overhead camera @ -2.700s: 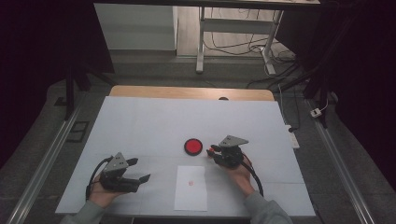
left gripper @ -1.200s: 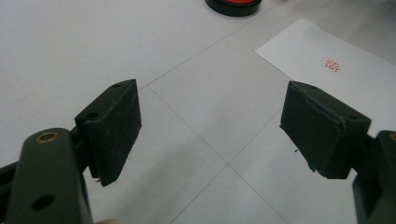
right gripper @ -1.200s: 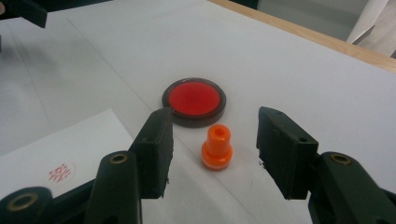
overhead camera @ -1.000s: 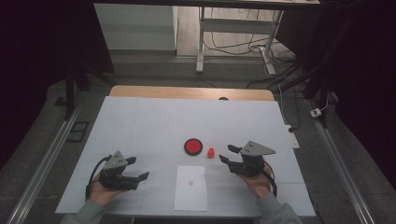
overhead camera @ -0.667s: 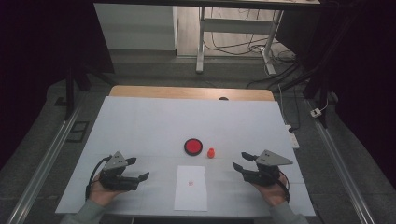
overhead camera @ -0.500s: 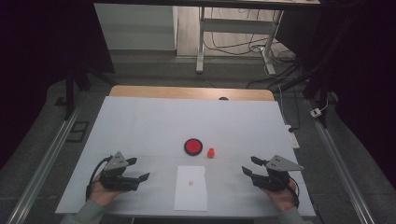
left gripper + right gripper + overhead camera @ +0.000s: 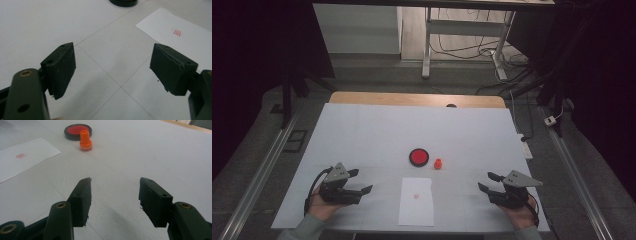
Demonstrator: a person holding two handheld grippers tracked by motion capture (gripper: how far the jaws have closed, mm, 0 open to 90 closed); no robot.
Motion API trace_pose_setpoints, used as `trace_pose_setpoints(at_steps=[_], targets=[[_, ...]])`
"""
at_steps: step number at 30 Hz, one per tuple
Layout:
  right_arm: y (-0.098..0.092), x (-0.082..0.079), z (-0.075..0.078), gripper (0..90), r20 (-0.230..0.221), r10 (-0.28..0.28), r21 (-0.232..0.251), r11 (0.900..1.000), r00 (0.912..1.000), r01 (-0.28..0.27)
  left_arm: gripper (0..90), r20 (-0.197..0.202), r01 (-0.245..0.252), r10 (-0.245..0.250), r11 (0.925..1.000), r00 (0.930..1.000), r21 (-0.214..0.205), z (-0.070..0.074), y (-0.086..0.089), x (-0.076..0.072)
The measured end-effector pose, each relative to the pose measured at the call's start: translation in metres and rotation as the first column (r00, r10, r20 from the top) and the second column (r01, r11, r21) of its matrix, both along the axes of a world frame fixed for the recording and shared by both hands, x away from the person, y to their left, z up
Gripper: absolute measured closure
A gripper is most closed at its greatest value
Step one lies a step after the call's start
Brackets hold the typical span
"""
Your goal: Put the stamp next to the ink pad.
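From the high view, your right tool (image 7: pixel 493 183) rests low near the right edge of the table (image 7: pixel 362 130), jaws apart and empty, well clear of the orange stamp (image 7: pixel 438 163). The stamp stands upright just right of the round red ink pad (image 7: pixel 418 157), near it but not touching, and both sit just beyond the far edge of the white paper (image 7: pixel 416 201). Your left tool (image 7: pixel 359 181) lies at the near left, jaws apart with nothing in them. The stamping looks finished, so the step in hand seems to be parking both hands: keep them low, steady and away from the paper so you do not nudge it.

In the left gripper view, the left tool's black pads (image 7: pixel 61 68) stand wide over bare table. The paper (image 7: pixel 160 27) lies ahead to the right, bearing a small red print (image 7: pixel 177 32), faint and too small to read. The dark rim of the ink pad (image 7: pixel 123 2) shows at the top edge.

In the right gripper view, the right tool (image 7: pixel 115 195) is released, its jaws having just been opening a little, nothing between them. The stamp (image 7: pixel 85 140) is a short orange cylinder with a wider base and a pale band at the bottom, standing directly in front of the black-rimmed red pad (image 7: pixel 72 130). The paper (image 7: pixel 27 157) with its red mark (image 7: pixel 20 156) lies to the left.
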State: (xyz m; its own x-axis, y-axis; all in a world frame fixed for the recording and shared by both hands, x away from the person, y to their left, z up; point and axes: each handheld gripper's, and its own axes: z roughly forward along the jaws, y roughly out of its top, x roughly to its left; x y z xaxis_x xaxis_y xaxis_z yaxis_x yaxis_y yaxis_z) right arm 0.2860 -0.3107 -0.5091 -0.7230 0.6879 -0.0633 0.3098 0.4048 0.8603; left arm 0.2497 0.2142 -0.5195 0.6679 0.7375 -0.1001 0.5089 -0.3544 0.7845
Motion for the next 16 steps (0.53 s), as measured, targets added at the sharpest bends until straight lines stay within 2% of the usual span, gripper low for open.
trace_pose_setpoints(at_steps=[16], targets=[[0.0044,-0.0003,0.0026,42.9,0.013,0.018,0.005,0.9998,0.9998,-0.018,20.7,-0.002,0.002,-0.002,1.0,1.0,0.001,-0.0001,-0.0001,0.0001]])
